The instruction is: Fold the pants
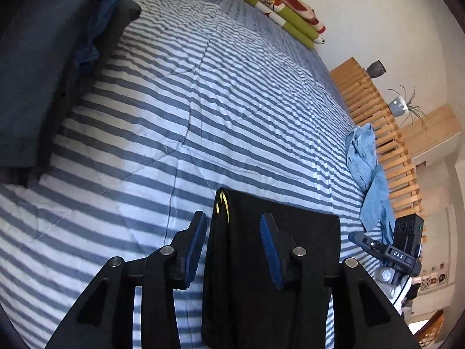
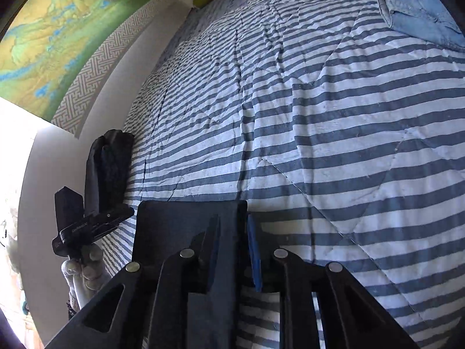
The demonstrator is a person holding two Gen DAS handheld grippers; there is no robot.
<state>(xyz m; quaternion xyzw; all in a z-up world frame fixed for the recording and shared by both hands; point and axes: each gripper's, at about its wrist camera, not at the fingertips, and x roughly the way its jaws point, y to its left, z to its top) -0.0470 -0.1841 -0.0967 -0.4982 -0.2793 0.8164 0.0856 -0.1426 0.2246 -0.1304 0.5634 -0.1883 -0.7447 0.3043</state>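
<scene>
Left wrist view, striped quilt [image 1: 203, 110], wooden slats [image 1: 375, 116]

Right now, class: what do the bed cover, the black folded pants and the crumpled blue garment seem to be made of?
Bed cover: quilted woven cotton by the look, matte; stitched diagonal seams and fine wrinkles cross its blue and white stripes.
Black folded pants: smooth matte knit or synthetic, probably; flat, crisp folded edges, a yellow trim inside.
Blue garment: likely denim; faded light blue, stiff creases.

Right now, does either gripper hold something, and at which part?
Nothing is held. The folded black pants lie between the open left gripper and right gripper, pads not pressing.
</scene>
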